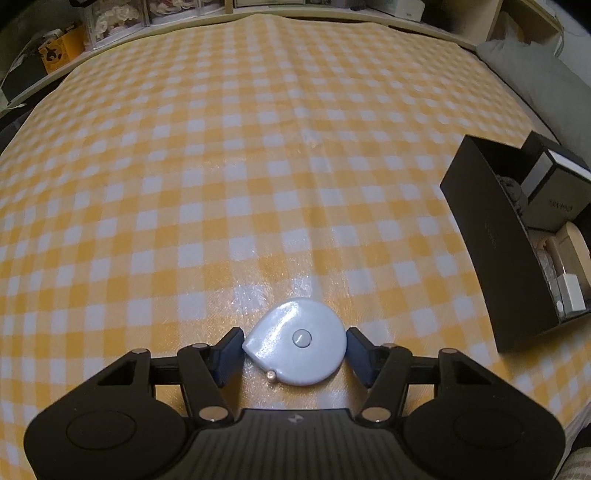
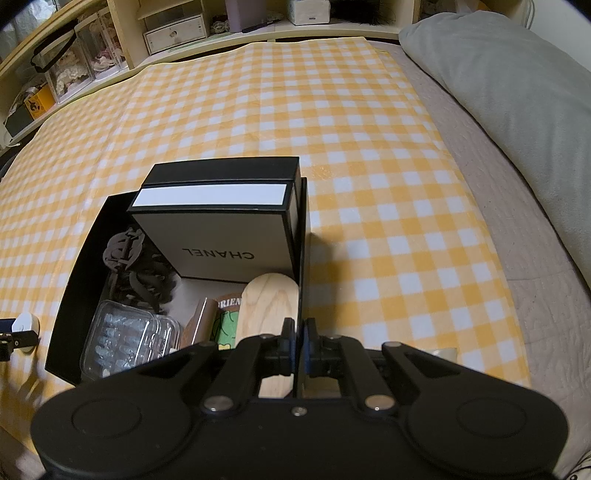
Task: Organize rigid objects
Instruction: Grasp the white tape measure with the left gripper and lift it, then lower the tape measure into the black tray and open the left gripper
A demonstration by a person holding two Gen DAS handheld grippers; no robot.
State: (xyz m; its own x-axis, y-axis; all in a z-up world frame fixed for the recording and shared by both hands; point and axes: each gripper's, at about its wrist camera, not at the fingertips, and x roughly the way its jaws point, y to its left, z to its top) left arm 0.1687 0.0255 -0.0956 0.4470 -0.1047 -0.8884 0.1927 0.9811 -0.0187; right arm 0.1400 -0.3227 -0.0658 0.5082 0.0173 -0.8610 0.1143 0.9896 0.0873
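A pale blue, teardrop-shaped tape measure (image 1: pixel 295 341) lies flat on the yellow checked cloth (image 1: pixel 258 166). My left gripper (image 1: pixel 294 349) has a pad pressed against each side of it. The same tape measure (image 2: pixel 25 323) shows at the left edge of the right wrist view. An open black box (image 2: pixel 70 291) sits to its right, and my right gripper (image 2: pixel 298 332) is shut on that box's thin right wall. Inside are a white Chanel box (image 2: pixel 221 236), a wooden piece (image 2: pixel 266 306), a clear plastic case (image 2: pixel 125 336) and dark hair claws (image 2: pixel 129 258).
In the left wrist view the black box (image 1: pixel 476 236) stands at the right of the cloth. A grey pillow (image 2: pixel 517 92) lies on the bed's right side. Shelves with clear drawers and small boxes (image 2: pixel 173 29) line the far edge.
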